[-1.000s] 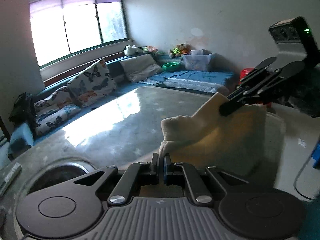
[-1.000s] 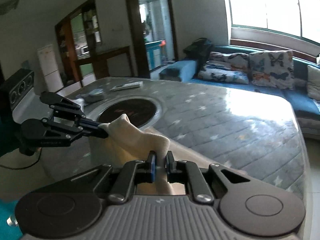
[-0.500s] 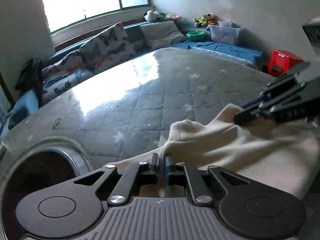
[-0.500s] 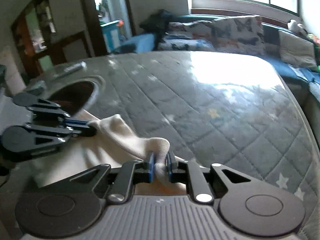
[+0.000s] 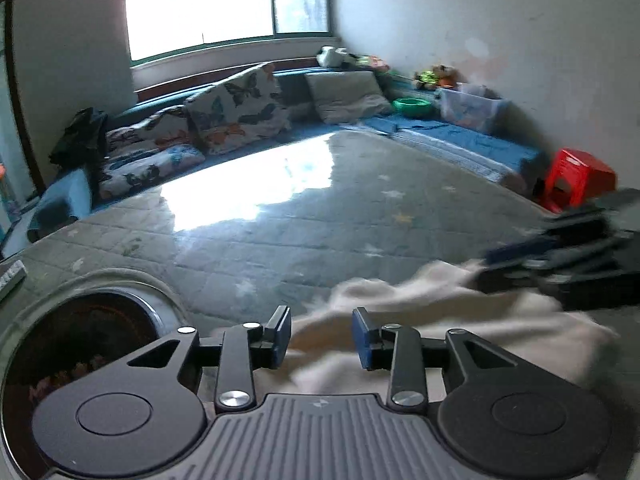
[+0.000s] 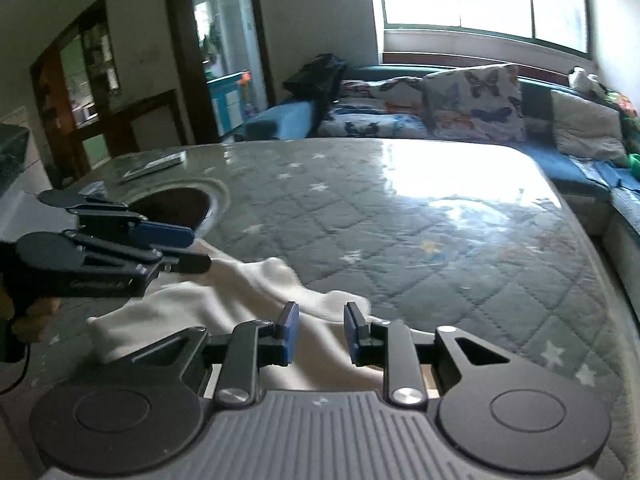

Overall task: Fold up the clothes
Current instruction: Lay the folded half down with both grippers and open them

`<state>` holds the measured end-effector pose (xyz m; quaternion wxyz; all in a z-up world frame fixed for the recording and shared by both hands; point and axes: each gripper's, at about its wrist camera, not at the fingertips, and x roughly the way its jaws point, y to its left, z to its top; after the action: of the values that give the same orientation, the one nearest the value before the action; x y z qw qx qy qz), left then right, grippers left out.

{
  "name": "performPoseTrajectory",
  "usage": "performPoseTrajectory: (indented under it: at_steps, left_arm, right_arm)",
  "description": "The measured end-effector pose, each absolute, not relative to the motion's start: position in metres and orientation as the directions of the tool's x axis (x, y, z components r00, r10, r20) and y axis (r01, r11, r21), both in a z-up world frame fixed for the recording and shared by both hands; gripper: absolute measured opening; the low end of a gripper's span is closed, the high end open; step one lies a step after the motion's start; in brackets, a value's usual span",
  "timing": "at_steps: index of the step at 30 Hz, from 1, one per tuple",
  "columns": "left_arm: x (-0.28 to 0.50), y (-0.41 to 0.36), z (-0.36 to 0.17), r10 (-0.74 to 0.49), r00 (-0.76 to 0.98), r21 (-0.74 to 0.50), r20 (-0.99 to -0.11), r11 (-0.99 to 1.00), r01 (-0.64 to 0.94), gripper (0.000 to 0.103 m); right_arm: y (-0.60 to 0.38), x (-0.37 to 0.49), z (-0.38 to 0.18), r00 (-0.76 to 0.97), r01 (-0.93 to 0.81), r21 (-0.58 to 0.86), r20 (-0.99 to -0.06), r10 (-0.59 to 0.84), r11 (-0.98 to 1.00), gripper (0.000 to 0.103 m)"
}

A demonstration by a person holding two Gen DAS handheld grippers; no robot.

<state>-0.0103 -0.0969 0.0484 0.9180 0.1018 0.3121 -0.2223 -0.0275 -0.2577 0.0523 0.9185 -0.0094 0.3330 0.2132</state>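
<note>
Left wrist view showed the left gripper (image 5: 322, 334) and right gripper (image 6: 318, 334) with jaws opening, released around the cream garment (image 6: 224, 300) lying on the quilted desk (image 6: 440, 232).

Each unit is matte black plastic. The left tongs (image 5: 322, 336) and right tongs (image 6: 318, 334) carry blue pads (image 6: 290, 334) on black linkage bars pinned with silver screws (image 5: 236, 397). Behind the bars sit two round black discs (image 6: 528, 410), one either side of a grey ribbed plate (image 5: 320, 436) bearing a small pale mark at its front edge.
</note>
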Motion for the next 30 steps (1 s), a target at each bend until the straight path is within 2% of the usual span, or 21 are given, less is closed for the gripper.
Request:
performPoseTrajectory:
  at_steps: [8,12,14,18,21,30]
  left_arm:
    - [-0.039,-0.108,0.025,-0.380,0.636,0.043,-0.672,0.837,0.546,0.037]
    - [-0.038,-0.104,0.023,-0.389,0.635,0.028,-0.668,0.839,0.544,0.041]
    - [-0.037,-0.103,0.021,-0.390,0.634,0.026,-0.667,0.839,0.543,0.042]
    - [-0.036,-0.104,0.020,-0.398,0.631,0.013,-0.666,0.839,0.543,0.047]
    - [-0.035,-0.104,0.019,-0.403,0.630,0.006,-0.665,0.840,0.543,0.049]
    - [-0.026,-0.097,0.032,-0.404,0.636,-0.040,-0.657,0.861,0.506,0.050]
  right_arm:
    - [-0.230,-0.002,0.036,0.648,-0.410,0.098,-0.668,0.365,0.907,0.024]
    - [-0.224,0.008,0.028,0.654,-0.394,0.078,-0.676,0.339,0.916,0.024]
    - [-0.223,0.011,0.026,0.659,-0.388,0.070,-0.675,0.330,0.919,0.028]
    - [-0.223,0.013,0.024,0.662,-0.392,0.064,-0.673,0.330,0.918,0.031]
    - [-0.224,0.015,0.024,0.667,-0.381,0.057,-0.675,0.317,0.923,0.038]
    - [-0.237,0.006,0.038,0.685,-0.372,0.086,-0.647,0.335,0.924,0.042]
